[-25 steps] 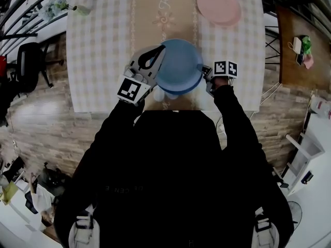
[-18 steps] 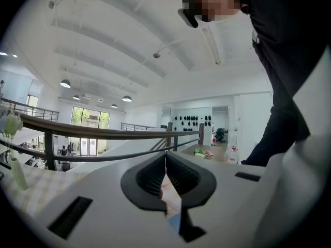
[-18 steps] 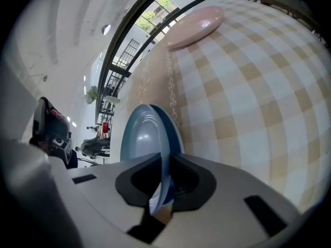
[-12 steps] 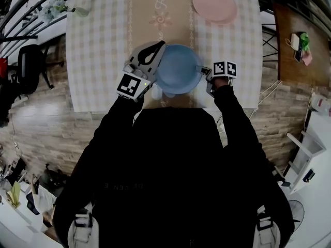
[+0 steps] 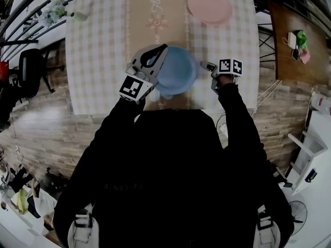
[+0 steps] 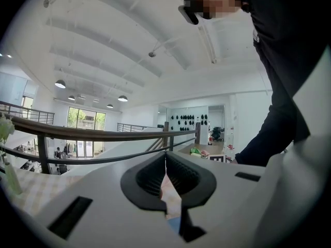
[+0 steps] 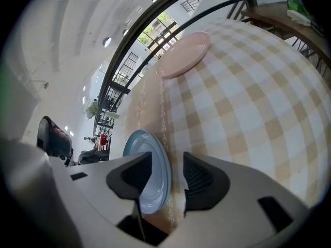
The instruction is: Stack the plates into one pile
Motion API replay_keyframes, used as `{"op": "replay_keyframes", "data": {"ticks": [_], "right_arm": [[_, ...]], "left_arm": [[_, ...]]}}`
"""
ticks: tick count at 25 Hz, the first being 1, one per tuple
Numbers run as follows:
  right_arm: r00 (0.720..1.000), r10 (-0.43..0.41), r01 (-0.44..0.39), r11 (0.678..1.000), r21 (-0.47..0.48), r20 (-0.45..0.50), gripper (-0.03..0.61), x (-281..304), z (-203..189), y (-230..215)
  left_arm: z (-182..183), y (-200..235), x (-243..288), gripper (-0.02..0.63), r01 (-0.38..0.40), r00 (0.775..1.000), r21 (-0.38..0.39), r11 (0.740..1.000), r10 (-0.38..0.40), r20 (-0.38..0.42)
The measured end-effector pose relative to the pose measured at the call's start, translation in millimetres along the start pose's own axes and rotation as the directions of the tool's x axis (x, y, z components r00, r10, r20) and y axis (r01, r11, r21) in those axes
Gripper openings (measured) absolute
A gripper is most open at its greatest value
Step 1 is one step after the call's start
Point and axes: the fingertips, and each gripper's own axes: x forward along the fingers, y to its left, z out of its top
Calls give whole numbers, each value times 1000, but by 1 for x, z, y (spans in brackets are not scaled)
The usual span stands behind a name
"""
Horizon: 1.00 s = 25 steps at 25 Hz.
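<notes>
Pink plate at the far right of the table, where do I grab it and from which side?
Grip the pink plate by its rim at the edge nearest you, coming in low from the near side. It lies flat on the checked tablecloth and its rim lifts off the cloth, so one jaw can probably slip under and the other close on top.

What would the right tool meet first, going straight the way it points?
Probably the blue plate: its rim stands in or just beyond the gap of the right tool, whose jaws have just been opening and press nothing.
</notes>
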Motion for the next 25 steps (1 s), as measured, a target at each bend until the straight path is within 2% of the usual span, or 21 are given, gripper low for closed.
{"op": "replay_keyframes", "data": {"ticks": [9, 19, 22, 25], "right_arm": [[994, -74, 79, 995, -68, 81, 184, -30, 49, -17], [977, -170, 190, 969, -159, 129, 178, -40, 125, -40], [961, -209, 241, 954, -179, 182, 168, -42, 156, -49], [929, -249, 306, 933, -188, 274, 164, -47, 189, -61]], "left_arm": [[7, -20, 26, 20, 37, 999, 9, 999, -37, 3], [2, -21, 77, 20, 61, 998, 22, 998, -62, 1], [2, -18, 94, 20, 59, 998, 23, 998, -59, 5], [-1, -13, 109, 20, 55, 998, 20, 998, -56, 9]]}}
